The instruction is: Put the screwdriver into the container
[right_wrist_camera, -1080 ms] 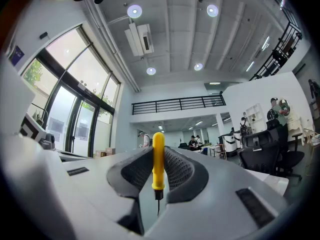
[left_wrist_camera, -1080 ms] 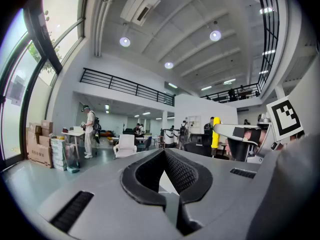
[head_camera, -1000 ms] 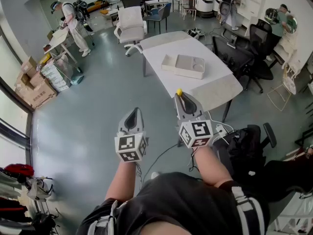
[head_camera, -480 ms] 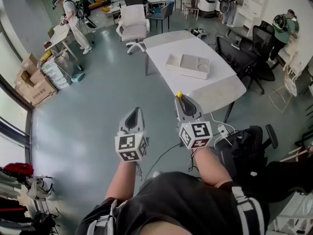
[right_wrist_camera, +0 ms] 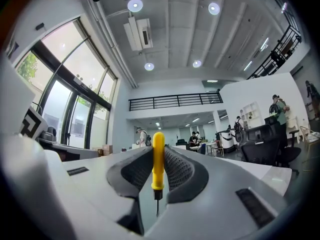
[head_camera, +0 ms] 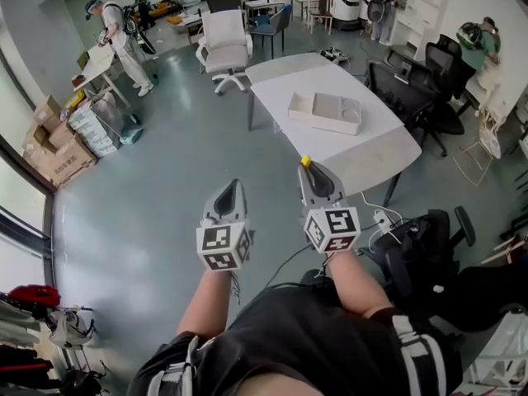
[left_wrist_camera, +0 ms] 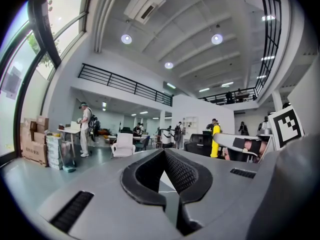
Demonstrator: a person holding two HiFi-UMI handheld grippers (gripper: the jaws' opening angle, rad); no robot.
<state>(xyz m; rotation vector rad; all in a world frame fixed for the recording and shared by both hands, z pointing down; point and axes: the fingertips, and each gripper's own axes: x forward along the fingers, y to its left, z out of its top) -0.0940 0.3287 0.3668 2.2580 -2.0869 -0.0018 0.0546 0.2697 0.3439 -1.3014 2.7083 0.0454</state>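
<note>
My right gripper is shut on a small screwdriver with a yellow handle, held upright between the jaws with the yellow handle pointing up and the thin metal shaft below. The white container, a shallow tray with compartments, lies on the white table ahead of that gripper and some way off. My left gripper hangs over the floor to the left, shut with nothing between its jaws. In the left gripper view the right gripper and the yellow handle show at the right.
Black office chairs stand right of the table and a white chair behind it. Cardboard boxes sit at the left wall. People stand at the far desks. A power strip with cables lies on the floor near my right side.
The table and container have shifted slightly right and nearer in the head view as I step forward. Both grippers hold the same pose.
</note>
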